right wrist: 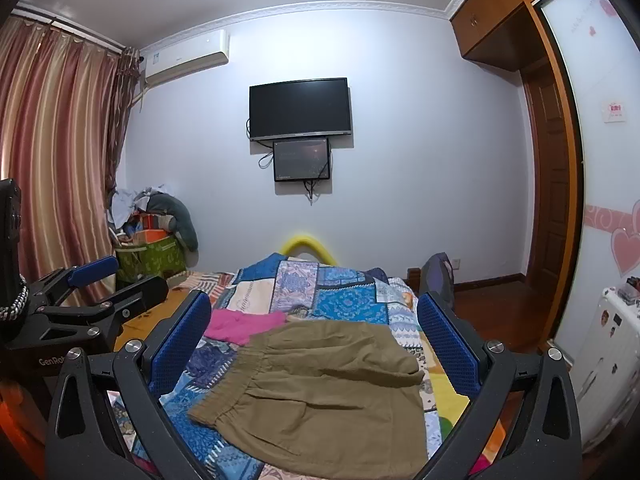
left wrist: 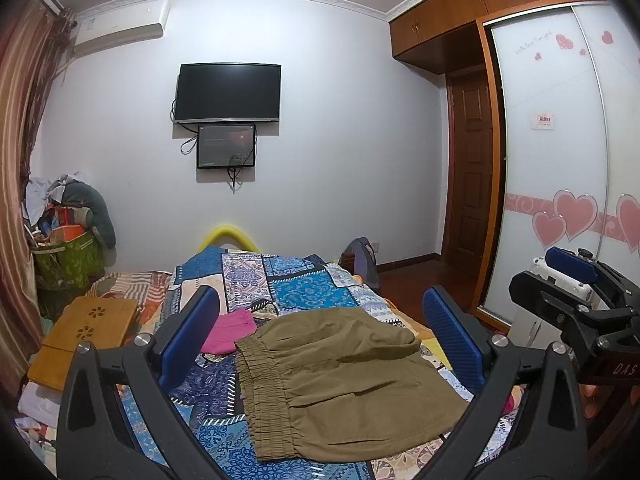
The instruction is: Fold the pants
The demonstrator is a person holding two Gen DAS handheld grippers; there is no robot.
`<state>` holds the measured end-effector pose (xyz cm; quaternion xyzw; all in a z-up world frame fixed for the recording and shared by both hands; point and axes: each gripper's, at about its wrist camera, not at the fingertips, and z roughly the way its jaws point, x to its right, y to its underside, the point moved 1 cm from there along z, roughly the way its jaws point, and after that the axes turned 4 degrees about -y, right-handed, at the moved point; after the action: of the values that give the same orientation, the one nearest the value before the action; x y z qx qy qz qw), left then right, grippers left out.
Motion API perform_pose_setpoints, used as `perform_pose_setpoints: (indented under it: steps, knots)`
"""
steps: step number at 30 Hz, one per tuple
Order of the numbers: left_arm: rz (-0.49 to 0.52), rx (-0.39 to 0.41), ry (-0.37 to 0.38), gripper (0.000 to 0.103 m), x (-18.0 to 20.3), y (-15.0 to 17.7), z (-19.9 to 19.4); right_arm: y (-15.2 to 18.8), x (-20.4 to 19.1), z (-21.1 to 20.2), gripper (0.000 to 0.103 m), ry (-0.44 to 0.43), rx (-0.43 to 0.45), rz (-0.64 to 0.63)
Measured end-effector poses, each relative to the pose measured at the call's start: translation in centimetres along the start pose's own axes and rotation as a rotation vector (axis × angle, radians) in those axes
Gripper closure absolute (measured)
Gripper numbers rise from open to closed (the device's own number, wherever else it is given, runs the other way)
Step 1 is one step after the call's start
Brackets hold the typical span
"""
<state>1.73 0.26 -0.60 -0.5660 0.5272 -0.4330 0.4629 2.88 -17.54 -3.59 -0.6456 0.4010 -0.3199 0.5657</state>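
Observation:
Olive-brown pants (left wrist: 340, 376) lie folded on the blue patchwork quilt (left wrist: 296, 284), elastic waistband toward the left. They also show in the right wrist view (right wrist: 332, 392). My left gripper (left wrist: 320, 332) hovers above them, open and empty, blue pads wide apart. My right gripper (right wrist: 316, 332) is also open and empty above the pants. The right gripper also shows at the right edge of the left wrist view (left wrist: 576, 280). The left gripper also shows at the left of the right wrist view (right wrist: 112, 280).
A pink garment (left wrist: 232, 330) lies on the quilt just left of the pants. A wooden lap table (left wrist: 88, 336) sits at the bed's left. A green bin of clutter (left wrist: 68, 256) stands by the curtain. A wardrobe (left wrist: 560, 160) and door are right.

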Motion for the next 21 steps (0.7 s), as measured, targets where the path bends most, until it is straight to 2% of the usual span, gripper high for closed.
perform_pose_setpoints:
  steps: [21]
  knots:
    - [0.002, -0.006, -0.009, 0.0, 0.16, -0.07, 0.56, 0.14, 0.22, 0.54, 0.0, -0.005, -0.014, 0.005]
